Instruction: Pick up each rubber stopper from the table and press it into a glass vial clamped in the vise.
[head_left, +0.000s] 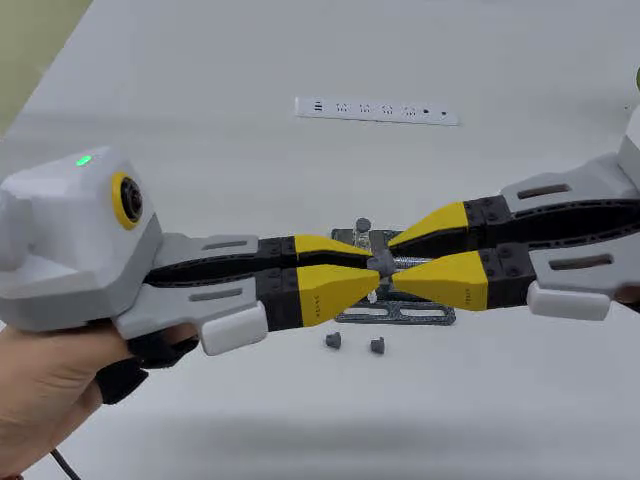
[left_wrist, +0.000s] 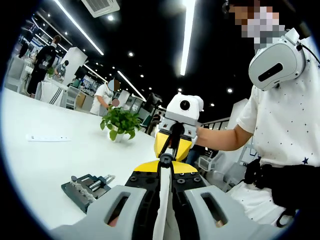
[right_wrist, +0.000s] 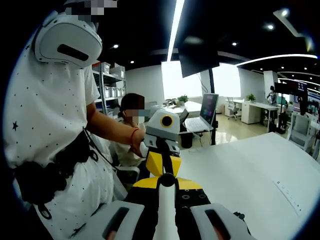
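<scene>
two stoppers (head_left: 332, 340) (head_left: 377, 345) on the table (head_left: 180, 160), one vise (head_left: 400, 312), one power strip (head_left: 377, 110).

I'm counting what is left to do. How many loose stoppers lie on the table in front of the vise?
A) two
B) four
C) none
A: the head view shows two small grey stoppers lying side by side on the white table, just in front of the vise.
</scene>
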